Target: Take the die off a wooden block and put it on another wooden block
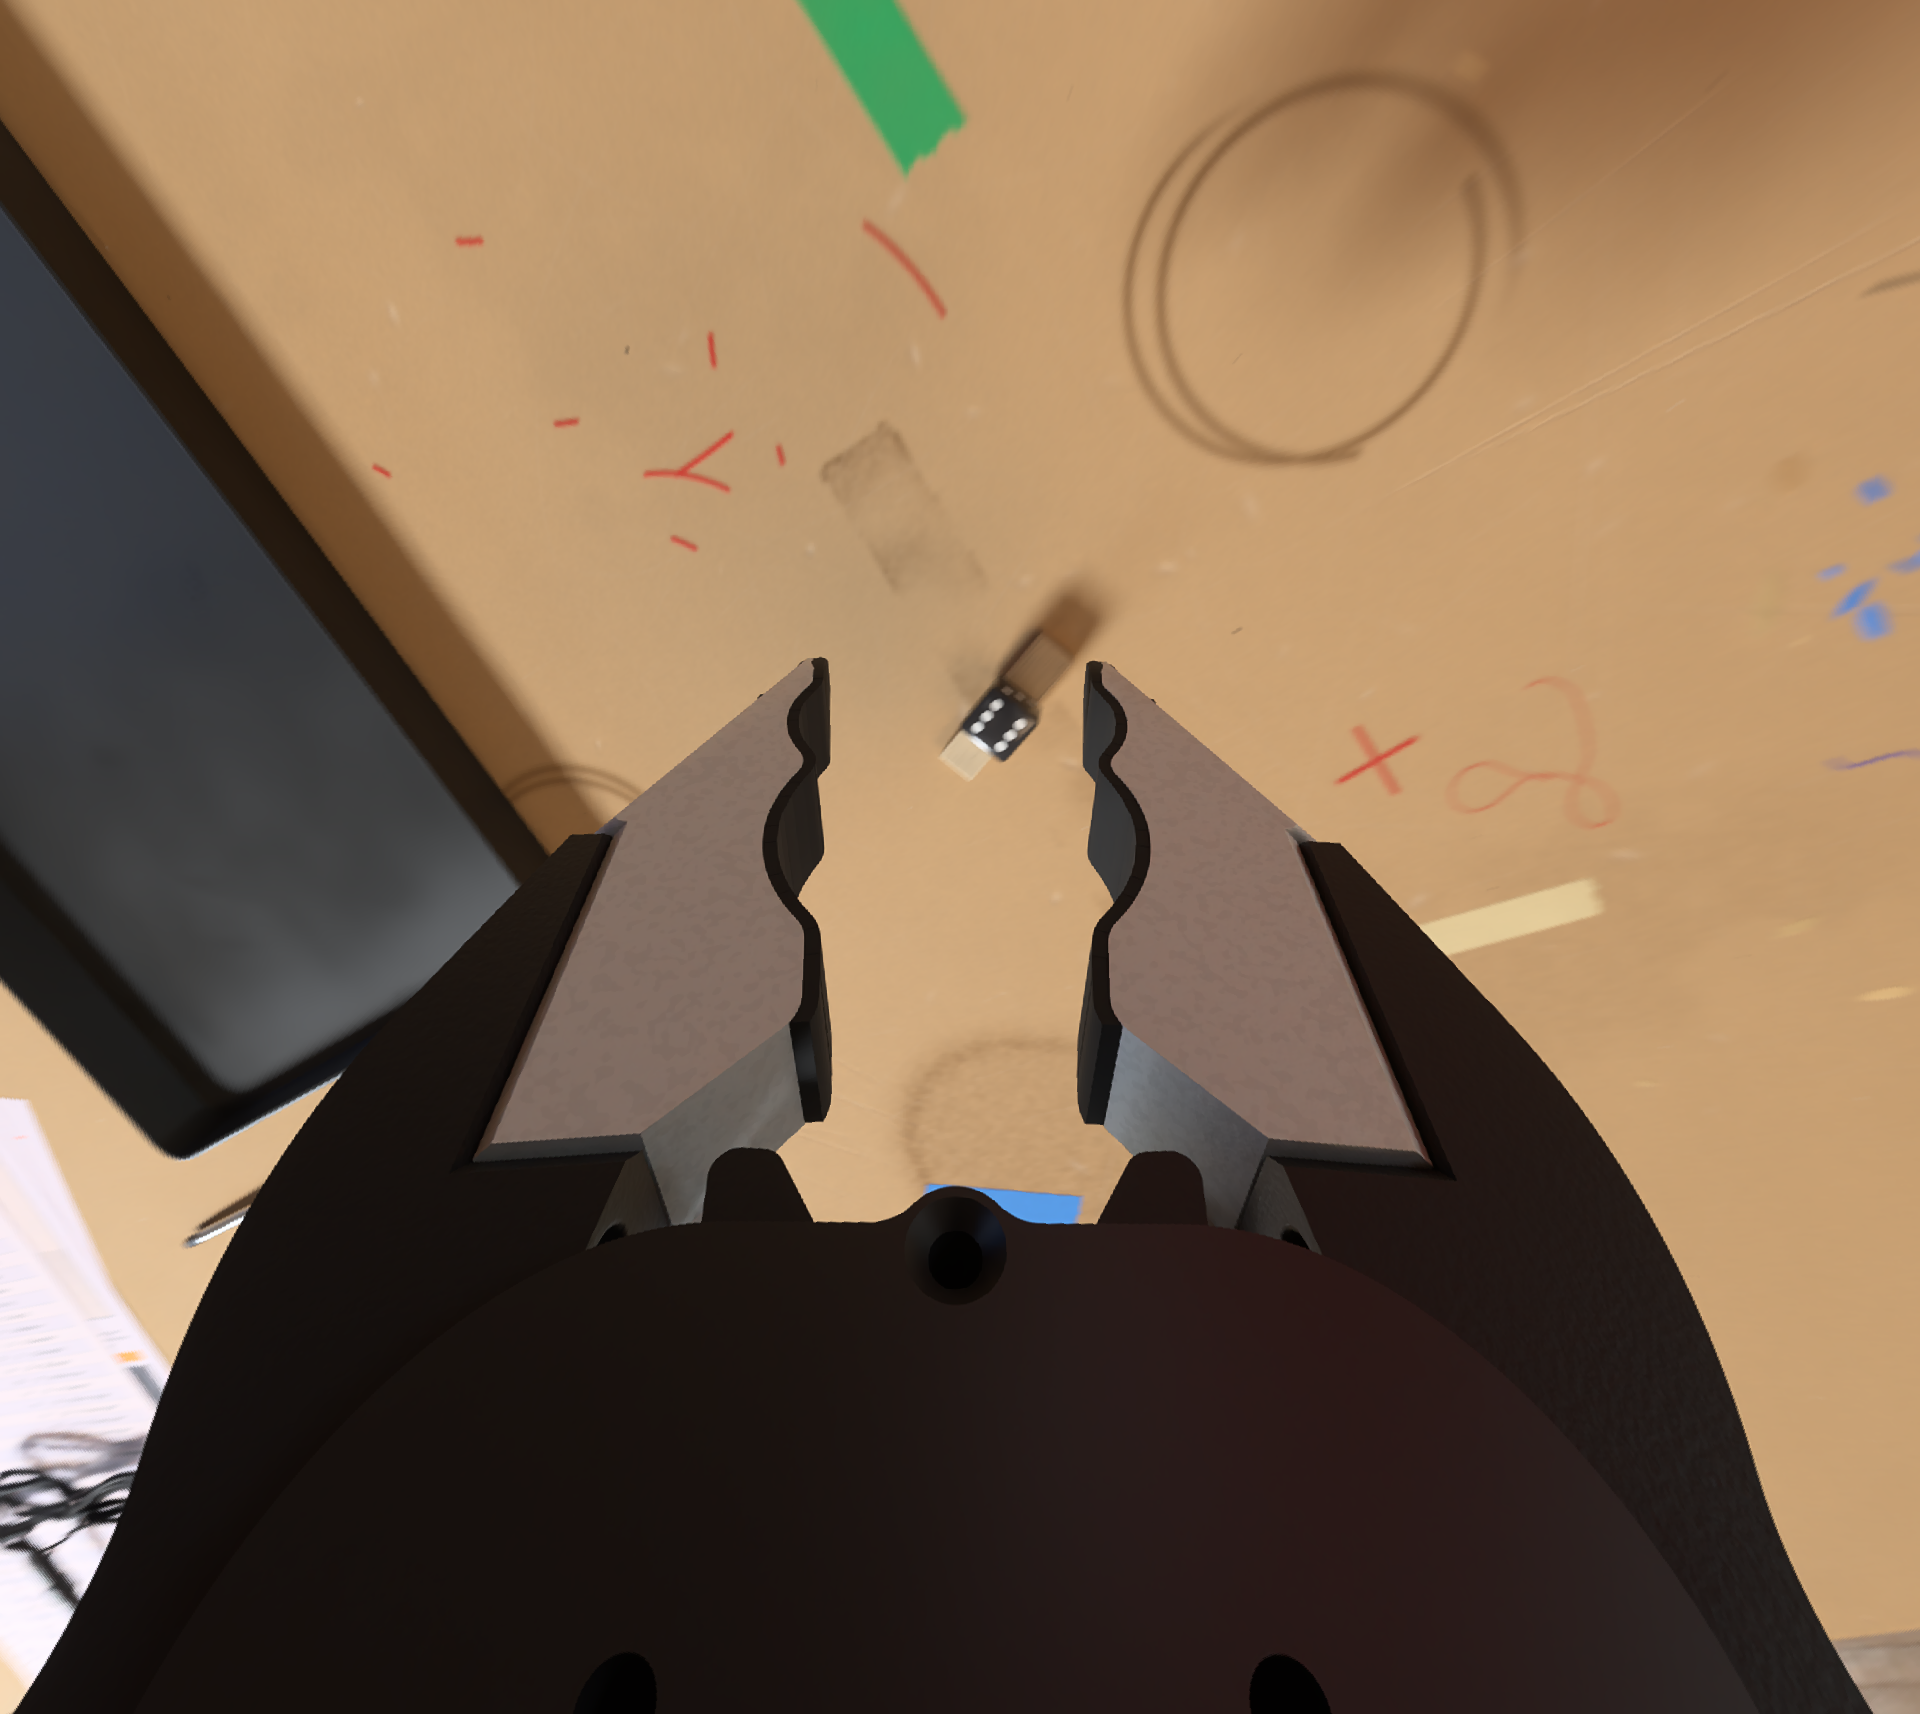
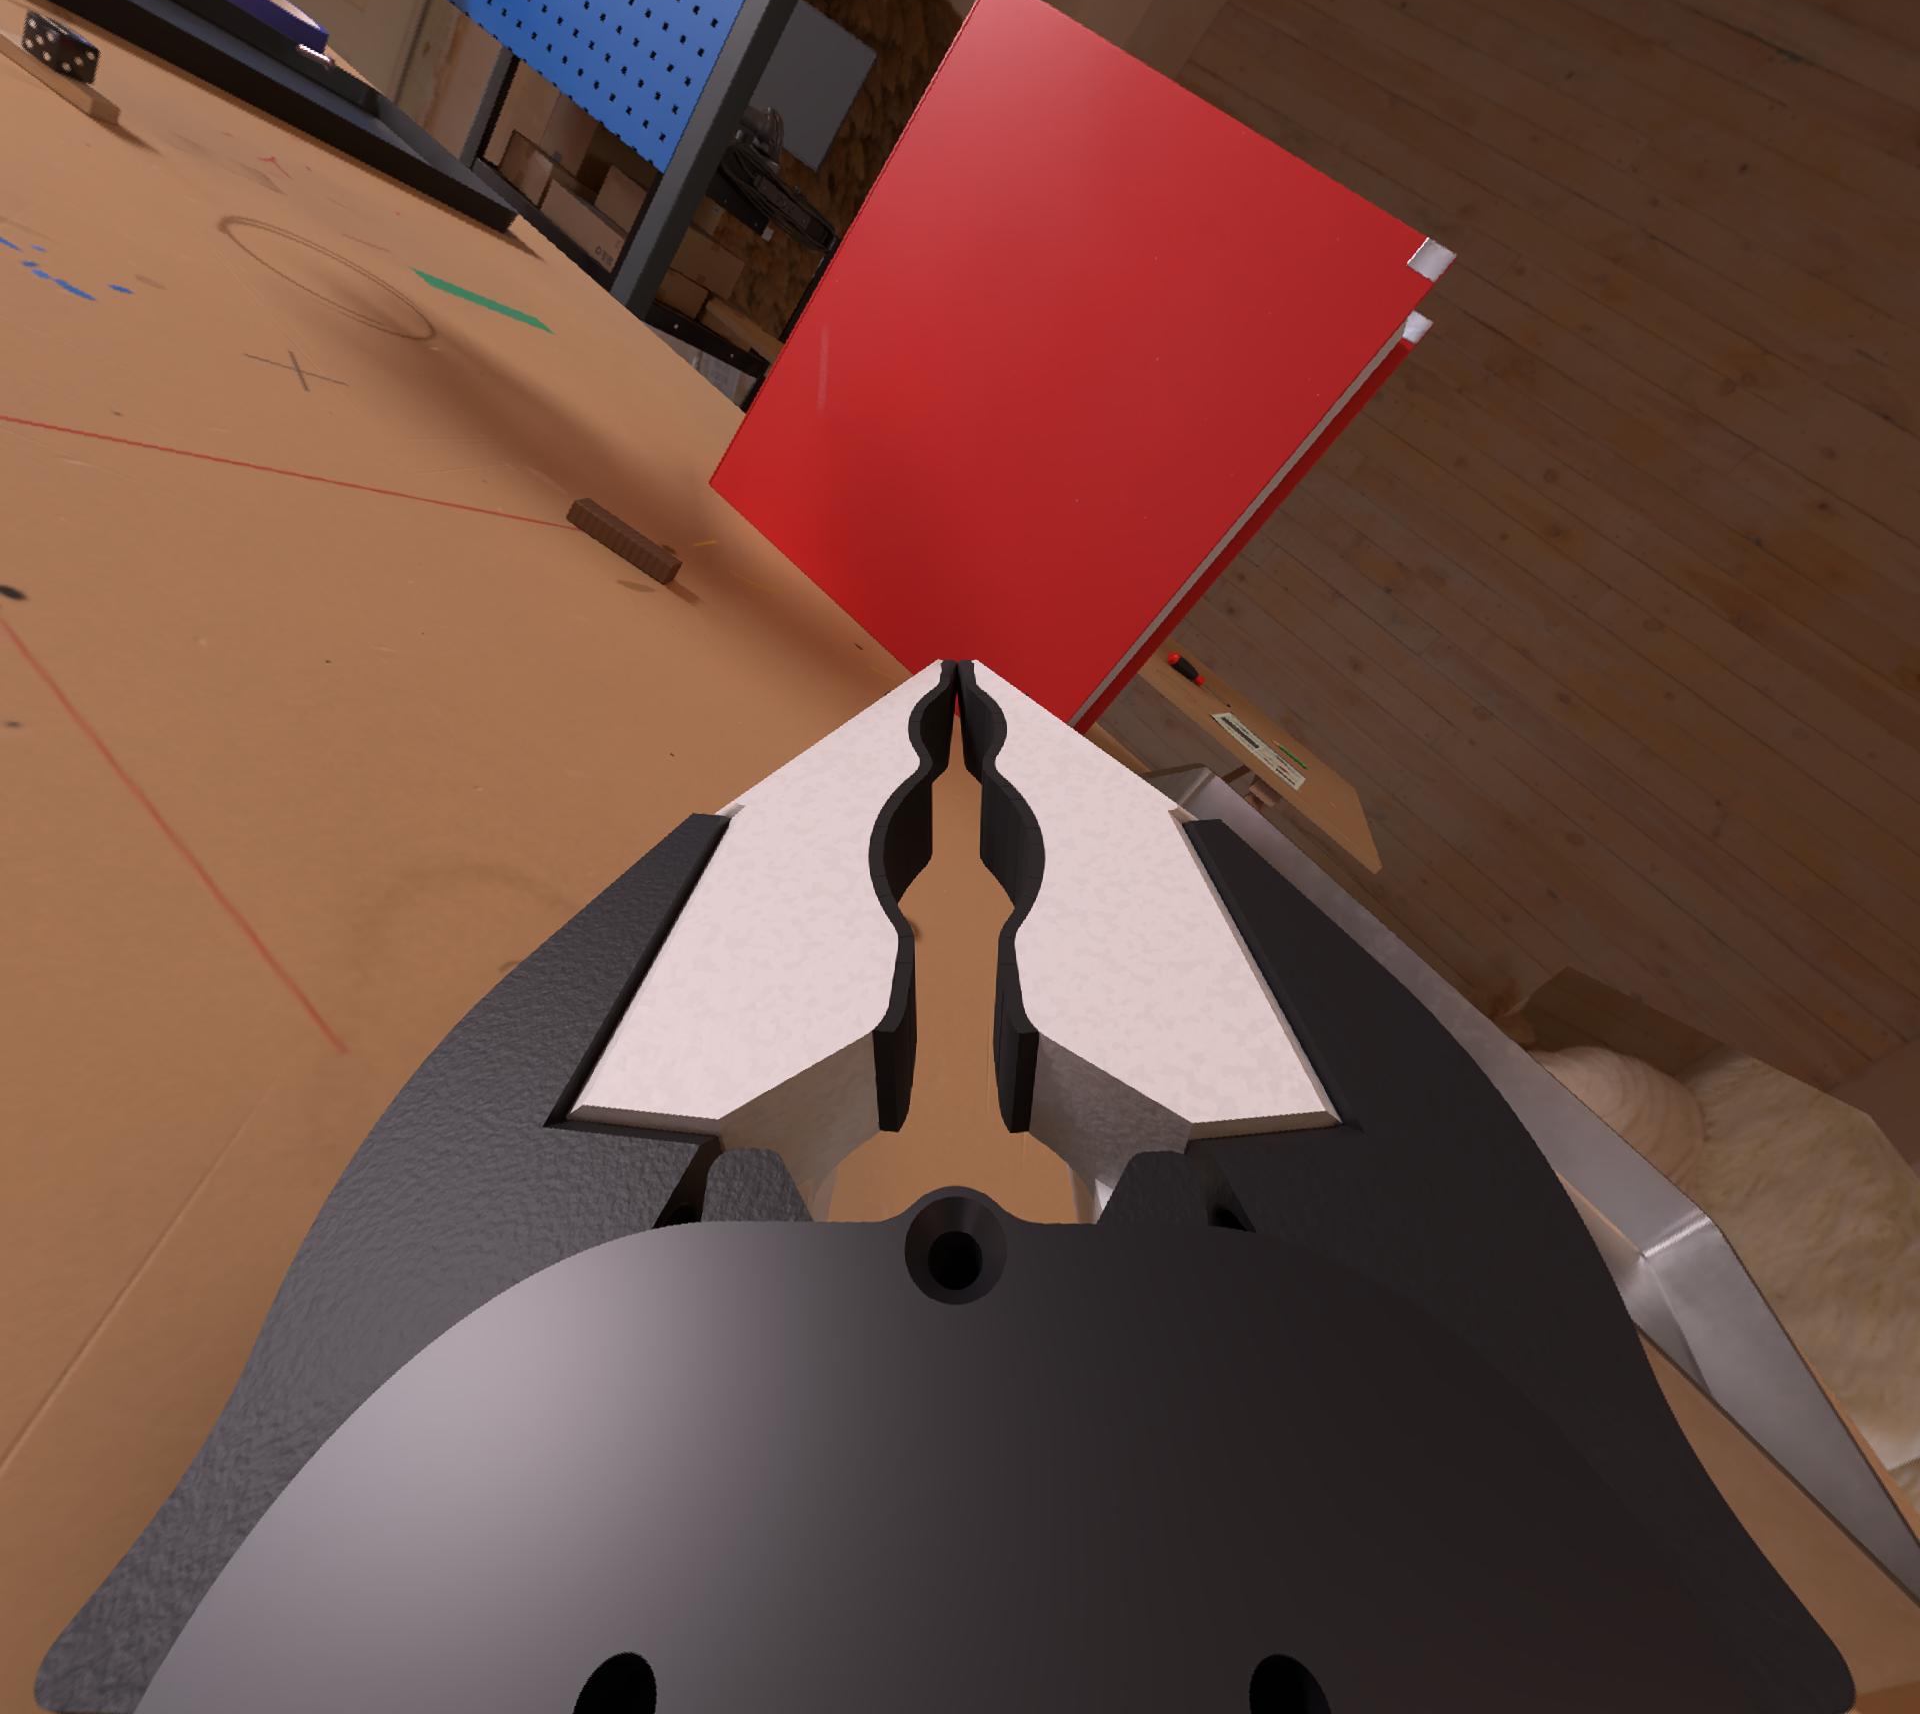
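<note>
Black with white pips, the small cube-shaped die [image 1: 1000, 721] sits on a pale, elongated wooden block [image 1: 1006, 706] lying on the tan, marked-up worktop [image 1: 1351, 584]. Left gripper [image 1: 956, 677] hangs above it, jaws spread wide and holding nothing. Right gripper [image 2: 956, 675] is well apart, jaws pressed together at the tips, empty. A dark brown ridged wooden block [image 2: 623, 539] lies near the worktop's edge, beside a red panel [image 2: 1060, 376].

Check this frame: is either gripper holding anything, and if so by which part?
Nothing is held. The left gripper is open above the die, which sits on its pale wooden block. The right gripper is shut and empty.
</note>
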`<control>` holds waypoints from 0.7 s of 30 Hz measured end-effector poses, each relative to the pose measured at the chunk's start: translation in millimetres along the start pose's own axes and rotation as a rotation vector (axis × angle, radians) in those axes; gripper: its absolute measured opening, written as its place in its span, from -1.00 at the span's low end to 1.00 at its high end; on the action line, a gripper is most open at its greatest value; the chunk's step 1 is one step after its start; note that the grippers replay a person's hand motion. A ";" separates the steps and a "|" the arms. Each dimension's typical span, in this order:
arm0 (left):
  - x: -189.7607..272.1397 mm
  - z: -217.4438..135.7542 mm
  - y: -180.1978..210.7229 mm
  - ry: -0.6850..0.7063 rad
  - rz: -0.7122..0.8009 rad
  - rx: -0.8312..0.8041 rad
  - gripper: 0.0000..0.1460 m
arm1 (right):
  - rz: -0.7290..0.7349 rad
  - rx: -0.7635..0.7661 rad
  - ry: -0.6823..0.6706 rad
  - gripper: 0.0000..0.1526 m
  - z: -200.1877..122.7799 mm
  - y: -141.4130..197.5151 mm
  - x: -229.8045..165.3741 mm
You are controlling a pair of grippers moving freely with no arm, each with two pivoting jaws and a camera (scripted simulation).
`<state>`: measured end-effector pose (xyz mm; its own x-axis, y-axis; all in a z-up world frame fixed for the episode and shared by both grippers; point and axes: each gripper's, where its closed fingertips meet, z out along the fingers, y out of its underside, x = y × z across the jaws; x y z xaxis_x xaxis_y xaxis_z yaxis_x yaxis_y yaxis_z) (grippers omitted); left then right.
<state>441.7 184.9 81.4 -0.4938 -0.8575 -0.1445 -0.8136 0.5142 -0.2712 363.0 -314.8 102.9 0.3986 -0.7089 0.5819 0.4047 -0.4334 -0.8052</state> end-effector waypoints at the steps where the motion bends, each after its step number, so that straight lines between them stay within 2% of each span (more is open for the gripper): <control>1: -4.3 5.7 5.9 -0.013 0.023 -0.021 -0.33 | -0.001 -0.004 0.001 -1.00 0.2 0.5 0.0; 4: -12.2 22.6 18.0 -0.009 0.099 -0.048 -0.32 | -0.004 -0.014 0.002 -1.00 0.7 1.9 -0.1; 10: -3.0 46.1 35.8 0.138 0.165 -0.098 -0.30 | -0.011 -0.020 0.001 -1.00 1.3 2.3 -1.2; 16: 3.7 49.1 36.8 0.162 0.271 -0.118 -0.28 | -0.013 -0.021 -0.001 -1.00 1.6 2.1 -2.1; 21: 0.5 53.1 41.8 0.128 0.345 -0.182 -0.27 | -0.014 -0.020 -0.004 -1.00 1.8 1.7 -3.1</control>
<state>423.8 205.1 19.5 -0.7718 -0.6314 -0.0746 -0.6292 0.7754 -0.0529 363.9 -312.4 99.9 0.3961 -0.7002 0.5940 0.3942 -0.4546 -0.7987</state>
